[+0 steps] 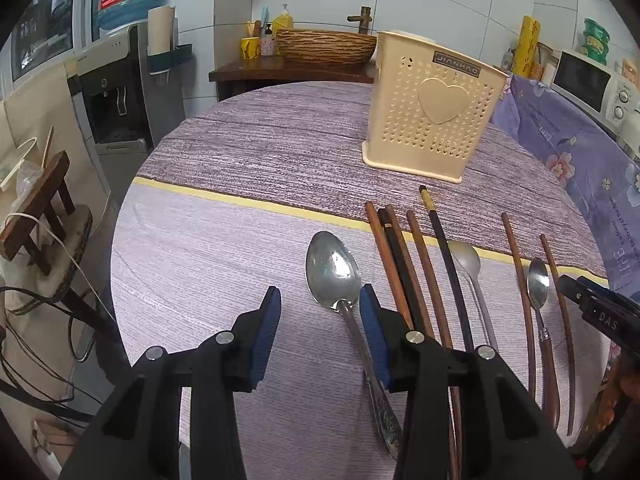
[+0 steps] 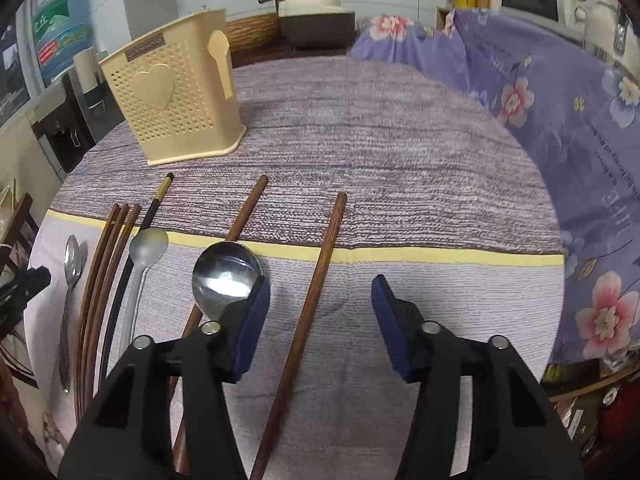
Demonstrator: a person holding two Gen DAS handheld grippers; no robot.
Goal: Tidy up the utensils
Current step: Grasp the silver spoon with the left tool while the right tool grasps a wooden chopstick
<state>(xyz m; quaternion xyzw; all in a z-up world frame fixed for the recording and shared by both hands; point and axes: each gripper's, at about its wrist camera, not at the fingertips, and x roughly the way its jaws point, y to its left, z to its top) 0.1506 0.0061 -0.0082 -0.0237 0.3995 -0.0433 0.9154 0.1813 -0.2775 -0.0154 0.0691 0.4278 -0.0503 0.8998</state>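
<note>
**Utensils lie loose before the holder**

Steel spoons (image 1: 334,270) and brown wooden chopsticks (image 2: 304,320) lie on the purple-clothed table (image 1: 240,152), near the cream perforated plastic holder (image 1: 432,108). Left gripper (image 1: 320,328) and right gripper (image 2: 320,320) hover with fingers spread, gripping nothing.

Even, soft indoor light, moderately bright; shadows on the tablecloth (image 1: 200,264) faint. Glare patch on the large steel spoon (image 1: 334,268) bowl just ahead of the fingertips; same on the small spoon (image 2: 224,276). Strong fisheye bending and black vignette at edges. Background slightly soft.
</note>
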